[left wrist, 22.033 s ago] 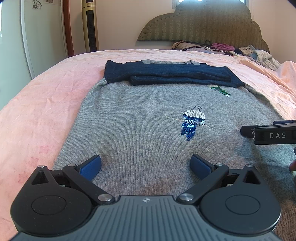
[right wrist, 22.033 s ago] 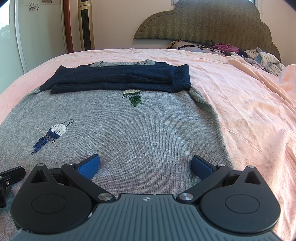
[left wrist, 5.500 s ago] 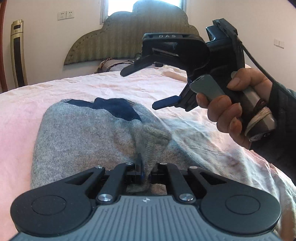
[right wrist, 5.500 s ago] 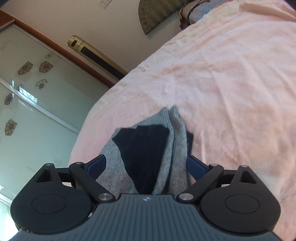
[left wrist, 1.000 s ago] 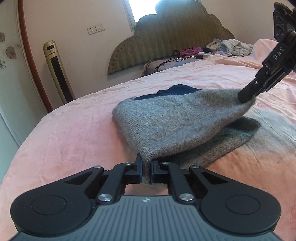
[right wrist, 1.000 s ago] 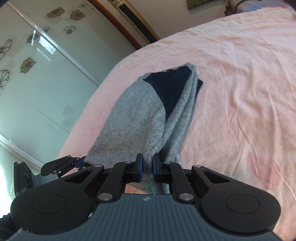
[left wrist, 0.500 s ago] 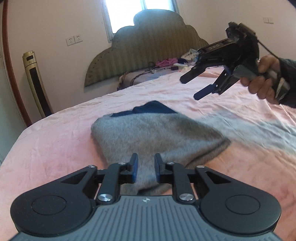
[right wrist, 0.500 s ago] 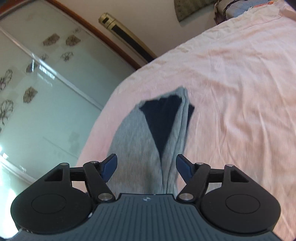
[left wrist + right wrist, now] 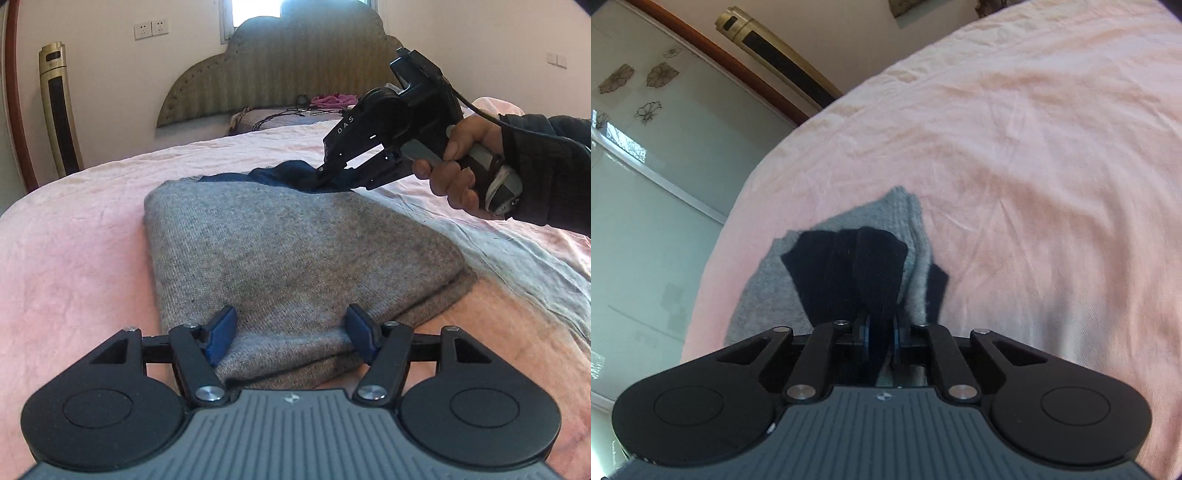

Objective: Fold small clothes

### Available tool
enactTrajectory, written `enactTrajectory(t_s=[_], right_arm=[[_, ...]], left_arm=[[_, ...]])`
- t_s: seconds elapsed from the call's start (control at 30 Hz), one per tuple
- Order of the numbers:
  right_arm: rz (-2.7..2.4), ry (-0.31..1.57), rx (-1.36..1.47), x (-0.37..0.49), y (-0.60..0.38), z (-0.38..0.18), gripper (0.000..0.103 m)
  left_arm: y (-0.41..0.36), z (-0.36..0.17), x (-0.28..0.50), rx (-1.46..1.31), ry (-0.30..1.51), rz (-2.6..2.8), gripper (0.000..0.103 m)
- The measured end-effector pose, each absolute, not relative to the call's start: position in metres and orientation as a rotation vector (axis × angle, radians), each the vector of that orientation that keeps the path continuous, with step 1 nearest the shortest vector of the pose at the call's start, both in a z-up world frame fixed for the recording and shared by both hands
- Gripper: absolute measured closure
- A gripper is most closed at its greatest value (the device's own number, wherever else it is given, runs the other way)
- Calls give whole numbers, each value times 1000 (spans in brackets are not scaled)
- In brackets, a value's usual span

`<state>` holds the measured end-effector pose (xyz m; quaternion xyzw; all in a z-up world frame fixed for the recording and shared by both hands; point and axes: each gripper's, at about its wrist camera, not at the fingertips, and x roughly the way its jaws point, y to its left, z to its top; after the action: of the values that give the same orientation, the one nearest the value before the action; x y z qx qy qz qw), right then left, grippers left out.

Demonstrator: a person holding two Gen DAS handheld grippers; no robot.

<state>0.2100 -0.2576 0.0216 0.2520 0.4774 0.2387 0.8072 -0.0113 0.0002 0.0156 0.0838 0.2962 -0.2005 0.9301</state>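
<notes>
The bed (image 9: 92,236) is covered by a pink sheet, and the sweater (image 9: 295,258) is laid folded near its middle, well short of the headboard (image 9: 288,74). The sweater's grey body is stacked in layers, with its navy part (image 9: 288,173) turned toward the headboard.

The right tool (image 9: 325,177) is seen closed on that navy part at the sweater's far end, held by a hand (image 9: 461,162) in a dark sleeve; its jaws have just been closing, with navy knit pinched between them. In the right wrist view the same navy cloth (image 9: 857,273) is drawn up into the closed pads (image 9: 866,332).

The left tool (image 9: 291,328) is spread at the sweater's near edge, its blue pads apart, none of the knit pinched; its jaws have just been opening.

Compared with a second ago, the sweater's near edge has been released by the left tool, and its lifted grey corner has been dropped by the right tool, which has been shifted to the navy end.
</notes>
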Motion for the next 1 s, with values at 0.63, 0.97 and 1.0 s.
enactTrajectory(t_s=[0.63,0.97,1.0], right_arm=[[503,929,565,228,-224,19,85],[740,990,467,234,-143,70,35],[756,1060,438,238,-125,56,35]], left_arm=[[-26,21,59,226,552,-359,22],[-35,16,25,299,524,-383,22],[-37,17,26,303,528,-377,22]])
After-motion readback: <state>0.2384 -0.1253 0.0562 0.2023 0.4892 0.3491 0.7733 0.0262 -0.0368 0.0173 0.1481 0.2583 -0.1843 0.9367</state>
